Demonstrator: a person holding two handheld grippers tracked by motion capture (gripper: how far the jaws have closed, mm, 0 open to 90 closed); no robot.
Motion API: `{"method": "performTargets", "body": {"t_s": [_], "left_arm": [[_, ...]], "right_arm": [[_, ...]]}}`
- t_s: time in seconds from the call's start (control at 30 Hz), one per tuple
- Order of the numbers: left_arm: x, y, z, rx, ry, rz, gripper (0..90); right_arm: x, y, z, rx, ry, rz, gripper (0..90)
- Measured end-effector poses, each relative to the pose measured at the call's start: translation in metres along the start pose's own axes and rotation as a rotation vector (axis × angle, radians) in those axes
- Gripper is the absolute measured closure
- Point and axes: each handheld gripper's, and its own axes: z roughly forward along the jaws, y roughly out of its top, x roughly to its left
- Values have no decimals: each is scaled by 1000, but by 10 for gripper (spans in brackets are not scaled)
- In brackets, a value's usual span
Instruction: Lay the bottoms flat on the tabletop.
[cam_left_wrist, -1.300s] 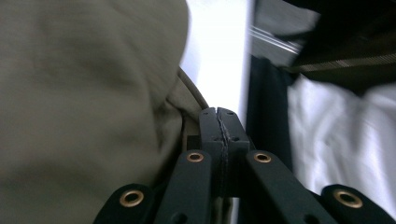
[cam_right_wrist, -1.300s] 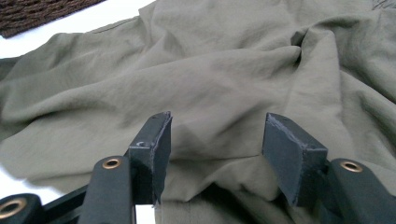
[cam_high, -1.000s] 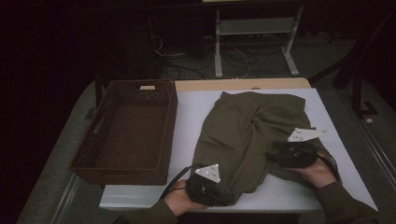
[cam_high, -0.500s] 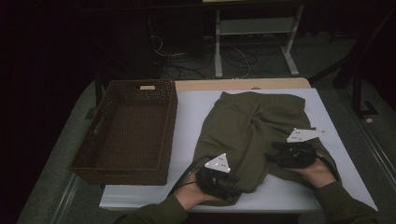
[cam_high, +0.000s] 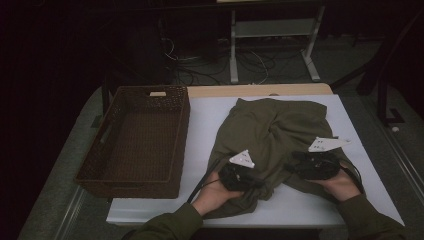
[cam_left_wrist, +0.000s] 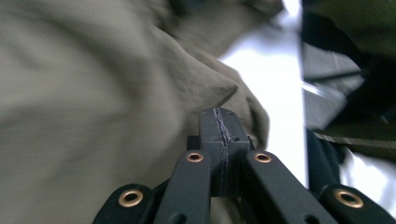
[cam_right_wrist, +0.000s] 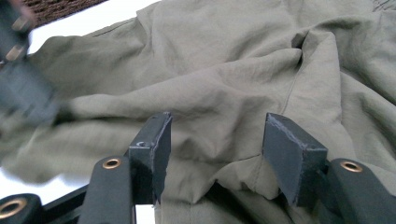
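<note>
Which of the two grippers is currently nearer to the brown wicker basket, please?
Left. The left gripper sits on the olive garment just right of the basket; the right gripper lies farther right.

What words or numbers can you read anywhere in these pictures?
None can be read.
Grey three-cornered plate on the left gripper: dark marks, too small and blurred.
Plate on the right gripper: the same.
Pale tag on the brown woven basket: too small.

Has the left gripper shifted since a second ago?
Yes. In the high view the left gripper has slid rightward along the table's near edge, away from the wicker basket and onto the green garment. Its jaws have just been closing.
</note>
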Motion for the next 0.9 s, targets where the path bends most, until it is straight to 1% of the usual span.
{"method": "performTargets", "body": {"t_s": [0.03,0.1,0.17,0.23,0.27,0.3,0.37,0.47,0.6,0.73,0.8,0.87,0.9], "left_arm": [[6,1,-3,-5,26,-6,894],[20,1,-6,-7,96,-19,894],[36,-3,-8,-10,136,-68,894],[46,-6,-9,10,201,-70,894],[49,-7,-10,4,208,-87,893],[52,-8,-10,-3,198,-102,893],[50,-9,-10,-4,195,-101,891],[50,-10,-10,-5,179,-100,890],[48,-10,-10,-16,158,-106,891],[46,-10,-12,-29,143,-107,890],[45,-10,-12,-36,133,-107,891],[44,-10,-13,-42,124,-109,890],[43,-10,-13,-46,118,-113,891]], "right_arm": [[0,0,0,-1,0,-1,418],[0,0,0,1,0,-2,418],[1,0,0,3,0,-3,418],[1,0,0,1,3,-3,418],[1,0,1,1,3,-5,418],[2,0,1,2,4,-5,420],[2,1,0,2,8,-10,433],[7,3,0,5,25,-25,472],[20,8,5,9,100,-49,488],[40,13,19,44,164,-99,484],[48,14,27,73,184,-127,479],[54,14,34,99,206,-133,489],[56,13,38,115,207,-141,505]]}}
